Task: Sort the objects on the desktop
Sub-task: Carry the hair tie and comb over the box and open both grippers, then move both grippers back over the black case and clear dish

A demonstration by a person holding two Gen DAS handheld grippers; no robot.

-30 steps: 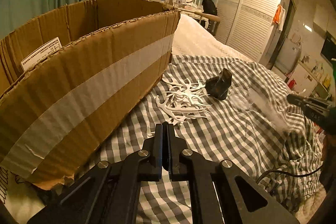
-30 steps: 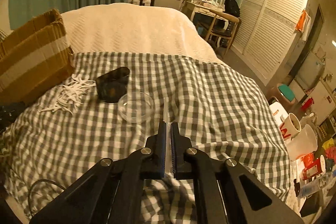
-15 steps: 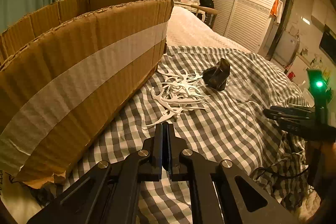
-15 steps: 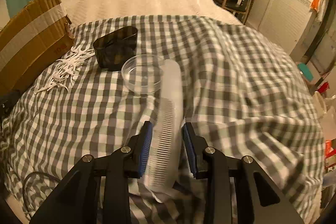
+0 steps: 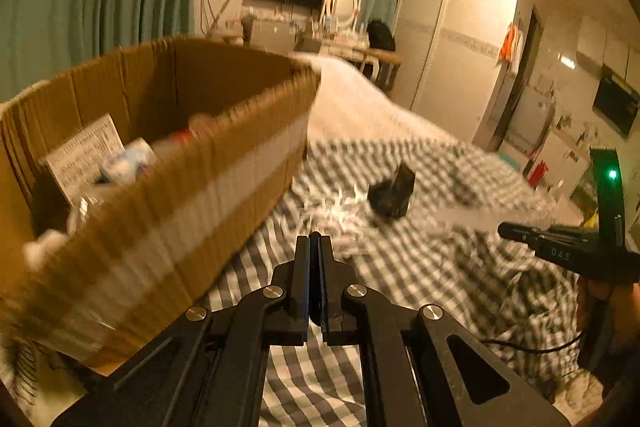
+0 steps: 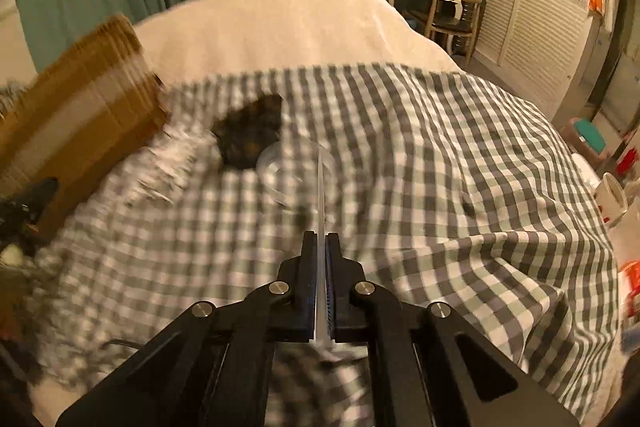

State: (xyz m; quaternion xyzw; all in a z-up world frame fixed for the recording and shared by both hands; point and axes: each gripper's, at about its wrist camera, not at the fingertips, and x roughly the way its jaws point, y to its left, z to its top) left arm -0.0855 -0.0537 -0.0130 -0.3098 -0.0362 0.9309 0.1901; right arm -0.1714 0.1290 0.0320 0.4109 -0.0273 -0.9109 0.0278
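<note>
My right gripper point(image 6: 320, 239) is shut on a clear plastic comb point(image 6: 320, 195), held edge-on and lifted above the checked cloth point(image 6: 440, 163). It also shows in the left wrist view point(image 5: 516, 231) at the right, with the pale comb point(image 5: 480, 217) sticking out. My left gripper point(image 5: 314, 239) is shut and empty, raised beside the cardboard box point(image 5: 168, 163). A dark tray point(image 6: 250, 137), a clear round dish point(image 6: 288, 167) and a heap of white plastic pieces point(image 6: 176, 155) lie on the cloth. Both views are motion-blurred.
The box point(image 6: 80, 115) holds several blurred items and a paper label point(image 5: 86, 155). A white mug point(image 6: 610, 197) and red items stand off the bed's right edge. A cable point(image 5: 532, 347) trails over the cloth.
My right gripper closed on the comb and lifted it edge-on. My left gripper rose, so the inside of the box now shows.
</note>
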